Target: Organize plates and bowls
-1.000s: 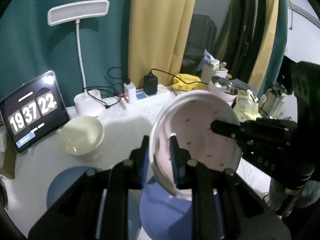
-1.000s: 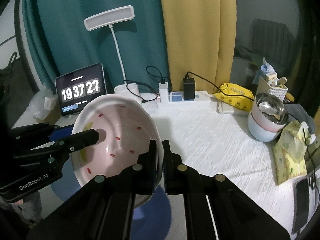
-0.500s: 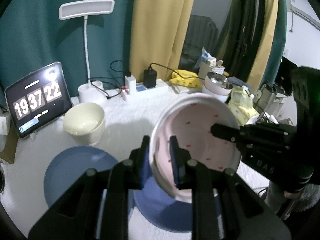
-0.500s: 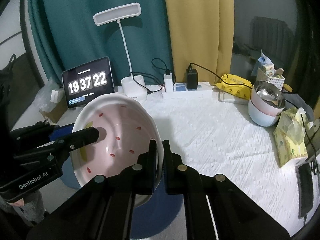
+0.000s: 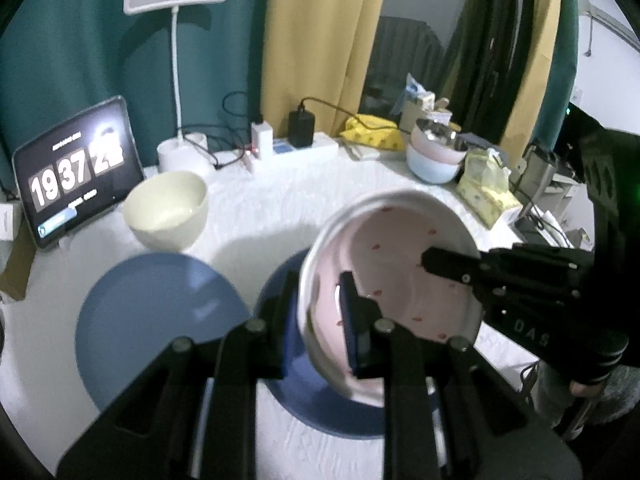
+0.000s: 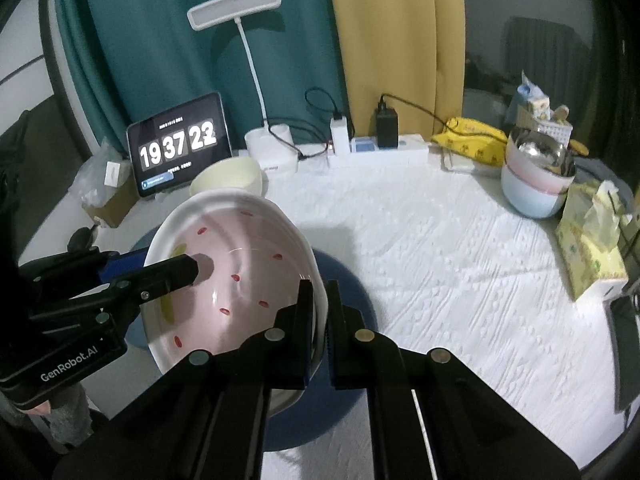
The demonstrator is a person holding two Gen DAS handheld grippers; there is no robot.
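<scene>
**Pink bowl gripped by both claws above a blue plate**

A pink bowl (image 5: 400, 280) with red spots and a white rim was held in the air, tilted, by two claws at once. The left claw (image 5: 316, 312) was closed on the bowl's near rim, one finger inside and one outside the wall. The right claw (image 6: 318, 312) was likewise clamped on the opposite rim, its fingers nearly together with only the bowl wall between them. In the left wrist view the right claw was seen reaching in from the right side, and in the right wrist view the left claw (image 6: 188, 270) was seen coming in from the left.

The bowl was positioned over a blue plate (image 5: 332, 412) lying on the white surface (image 6: 440, 248). A second blue plate (image 5: 156, 320) lay just beside the first, to its left. A cream bowl (image 5: 166, 210) stood behind that plate, near a clock display (image 5: 76, 174). A stack of bowls (image 6: 536, 184) was seen well apart at the far right of the surface, beside a tissue pack (image 6: 592, 248).
</scene>
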